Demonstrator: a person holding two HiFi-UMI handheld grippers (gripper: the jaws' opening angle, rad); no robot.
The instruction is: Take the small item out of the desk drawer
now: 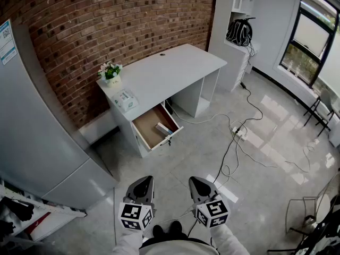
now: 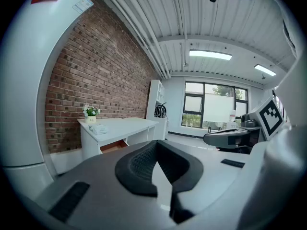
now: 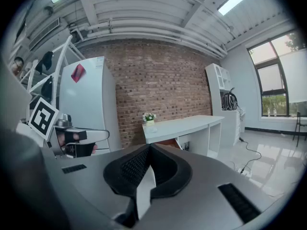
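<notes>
Small item [image 1: 162,127] in drawer [image 1: 147,134] under desk [image 1: 175,68]

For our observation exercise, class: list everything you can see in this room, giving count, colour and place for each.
desk: one, white, against the brick wall
drawer: one, brown inside, open at the desk's left end
small item: one, pale, inside the drawer
flower pot: one, white and green, desk's back left corner
packet: one, white, on the desk above the drawer
fridge: one, grey, left
power strip: one, white, on the floor
left hand-held gripper: one, grey, shut, empty
right hand-held gripper: one, grey, shut, empty
</notes>
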